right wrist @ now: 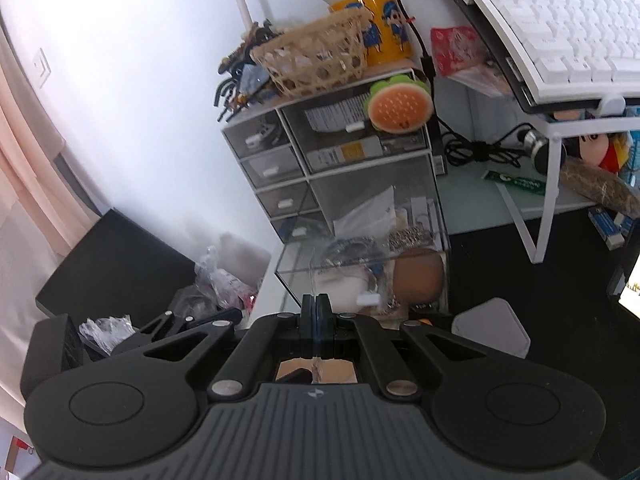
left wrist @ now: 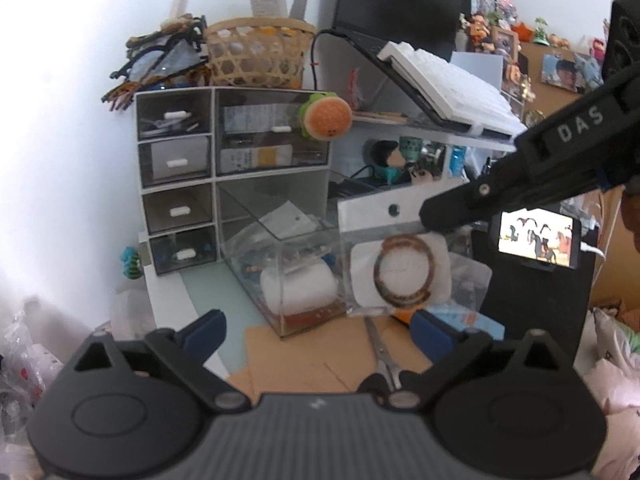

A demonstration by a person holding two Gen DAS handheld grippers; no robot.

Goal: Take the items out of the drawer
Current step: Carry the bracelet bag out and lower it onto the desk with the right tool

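The right gripper (right wrist: pixel 316 304) is pinched on a clear bag holding a bracelet (left wrist: pixel 404 270), lifting it clear of the pulled-out clear drawer (left wrist: pixel 280 276) (other items remain inside). The left gripper (left wrist: pixel 316 330) waits wide apart below, probably ready to receive it.

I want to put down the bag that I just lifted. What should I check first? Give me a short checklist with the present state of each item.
1. Right claw grips the bracelet bag: ok, its tip pinches the bag's top edge.
2. Bag free of the drawer: cannot tell, it hangs close beside the front corner.
3. Left claw open and empty: ok.
4. Landing spot below the bag: not ok, scissors lie on the cardboard there.
5. Drawer pulled out with items left inside: ok, a white pouch shows through the clear wall.
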